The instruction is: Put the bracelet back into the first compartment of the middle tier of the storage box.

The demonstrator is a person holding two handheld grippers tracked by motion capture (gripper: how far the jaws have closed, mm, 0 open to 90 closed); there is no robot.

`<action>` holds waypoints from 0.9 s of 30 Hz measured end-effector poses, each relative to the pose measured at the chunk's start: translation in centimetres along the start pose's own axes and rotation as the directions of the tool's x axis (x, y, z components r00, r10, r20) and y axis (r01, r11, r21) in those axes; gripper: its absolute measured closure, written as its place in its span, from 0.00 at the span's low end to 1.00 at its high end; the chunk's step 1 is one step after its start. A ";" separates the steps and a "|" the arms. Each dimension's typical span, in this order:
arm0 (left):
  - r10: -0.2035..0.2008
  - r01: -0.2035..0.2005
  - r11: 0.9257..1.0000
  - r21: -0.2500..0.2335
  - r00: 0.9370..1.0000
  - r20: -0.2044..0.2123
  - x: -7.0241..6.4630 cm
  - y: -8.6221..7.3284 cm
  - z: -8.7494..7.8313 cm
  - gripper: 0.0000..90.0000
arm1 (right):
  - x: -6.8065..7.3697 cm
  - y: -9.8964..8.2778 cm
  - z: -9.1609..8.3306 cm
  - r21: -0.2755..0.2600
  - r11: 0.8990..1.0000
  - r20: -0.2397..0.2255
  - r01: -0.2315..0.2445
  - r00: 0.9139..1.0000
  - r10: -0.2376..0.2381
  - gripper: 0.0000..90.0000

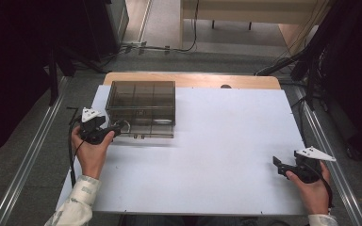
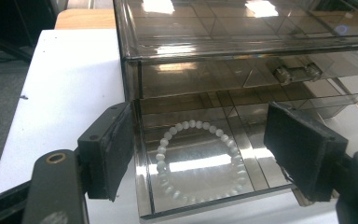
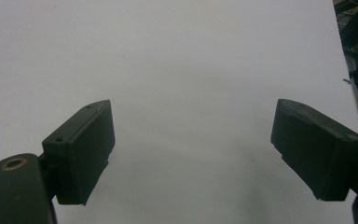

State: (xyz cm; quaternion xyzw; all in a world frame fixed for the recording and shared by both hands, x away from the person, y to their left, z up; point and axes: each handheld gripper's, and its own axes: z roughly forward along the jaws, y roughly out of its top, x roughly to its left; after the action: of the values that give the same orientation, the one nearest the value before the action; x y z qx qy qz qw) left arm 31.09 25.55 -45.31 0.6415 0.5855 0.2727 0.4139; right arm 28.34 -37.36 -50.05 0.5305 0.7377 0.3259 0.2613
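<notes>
Closest in, the left gripper (image 2: pixel 198 158) had its jaws spread wide on either side of the pulled-out bottom drawer (image 2: pixel 200 186), not pinching anything. The pads weren't pressing on the drawer, and the left one sat just outside its corner. Lying flat on the floor of that drawer, in its left-hand compartment, was a bracelet (image 2: pixel 198 161) of white beads, a full loop, right between the jaws but below them and untouched as far as I could tell. Just behind it was the smoky clear box (image 2: pixel 242 51) the drawer slid out of, with a second drawer above poking out a bit and a small latch on its front. From above, the left hand (image 1: pixel 92 150) held its gripper (image 1: pixel 115 131) up against the front left corner of the box (image 1: pixel 141 106), which stood at the far left of the white table (image 1: pixel 226 141). Over on the near right, well apart from all that, the right gripper (image 3: pixel 193 149) was open too, with only bare white tabletop (image 3: pixel 177 60) between its jaws, and the right hand (image 1: pixel 311 183) was near the table edge.
</notes>
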 end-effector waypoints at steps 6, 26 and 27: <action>-0.013 0.014 1.000 -0.010 1.000 0.011 0.0 0.0 -0.2 0.21 | 0.0 0.0 0.0 -0.001 1.000 0.000 0.000 1.000 0.000 0.13; 0.005 -0.005 1.000 0.001 1.000 0.019 -0.6 -1.2 -1.2 0.16 | 0.0 0.0 0.0 -0.002 1.000 -0.002 0.001 1.000 -0.001 0.13; 0.007 -0.007 1.000 0.001 1.000 0.020 -0.6 -1.2 -1.2 0.16 | 0.0 0.0 -0.1 -0.003 1.000 -0.002 0.002 1.000 -0.002 0.13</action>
State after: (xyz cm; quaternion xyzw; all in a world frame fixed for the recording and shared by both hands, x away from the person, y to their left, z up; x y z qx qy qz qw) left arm 29.33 25.16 -45.65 0.6463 0.5793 0.2675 0.4185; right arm 28.30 -37.38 -50.02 0.5289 0.7381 0.3273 0.2614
